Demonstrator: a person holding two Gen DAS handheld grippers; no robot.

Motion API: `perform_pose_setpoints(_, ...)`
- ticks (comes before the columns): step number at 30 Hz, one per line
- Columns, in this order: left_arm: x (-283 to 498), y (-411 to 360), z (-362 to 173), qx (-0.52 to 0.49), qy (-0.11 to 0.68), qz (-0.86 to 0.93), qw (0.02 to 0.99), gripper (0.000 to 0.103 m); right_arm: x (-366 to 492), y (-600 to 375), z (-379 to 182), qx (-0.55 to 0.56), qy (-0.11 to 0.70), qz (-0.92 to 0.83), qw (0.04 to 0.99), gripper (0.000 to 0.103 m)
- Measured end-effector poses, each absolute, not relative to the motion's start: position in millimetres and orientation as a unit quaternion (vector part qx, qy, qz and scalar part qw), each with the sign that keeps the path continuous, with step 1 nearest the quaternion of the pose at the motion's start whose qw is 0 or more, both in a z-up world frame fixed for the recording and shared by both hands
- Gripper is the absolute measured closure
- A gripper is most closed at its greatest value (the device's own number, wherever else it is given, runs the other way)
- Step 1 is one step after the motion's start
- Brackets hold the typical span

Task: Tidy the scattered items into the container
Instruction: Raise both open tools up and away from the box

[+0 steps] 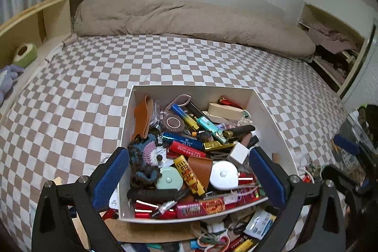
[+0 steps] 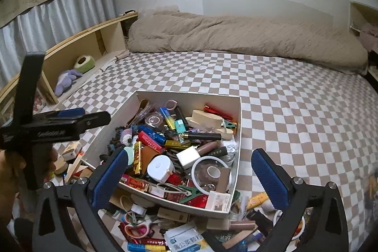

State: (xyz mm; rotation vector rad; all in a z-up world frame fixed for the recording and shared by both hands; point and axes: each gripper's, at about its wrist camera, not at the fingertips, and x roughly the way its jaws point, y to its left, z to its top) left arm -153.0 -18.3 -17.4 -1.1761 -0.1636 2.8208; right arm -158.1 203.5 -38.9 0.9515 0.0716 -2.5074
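A white open box [image 1: 196, 91] [image 2: 189, 98] sits on the checkered bed, heaped with small items such as lighters, tubes, a white round case [image 1: 223, 175] and tape rolls. My left gripper [image 1: 189, 151] hangs open over the near half of the box, with nothing between its blue pads [image 1: 111, 174]. My right gripper [image 2: 190, 152] is open too, above the box's near right corner and holding nothing. Loose items lie in front of the box: a blue-and-white sachet [image 2: 184, 240], pink-handled scissors [image 2: 139, 228] and a yellow tube [image 2: 257, 197]. The left gripper's black body [image 2: 54, 126] shows at the left, held by a hand.
A beige duvet [image 2: 236, 39] is bunched along the far side of the bed. A wooden shelf [image 2: 70, 49] on the left holds a green plush [image 2: 83, 64] and a purple plush [image 2: 67, 79]. Bare checkered sheet [image 2: 295, 110] stretches to the right of the box.
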Motion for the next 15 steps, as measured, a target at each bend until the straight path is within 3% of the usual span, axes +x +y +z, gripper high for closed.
perform_pose_setpoints(15,-101.9,-5.7,-7.8,-0.363,-0.02,0.93,0.05,0.0,-131.9,206.8,-33.5,0.337,0.029,-0.913,0.226,0.0)
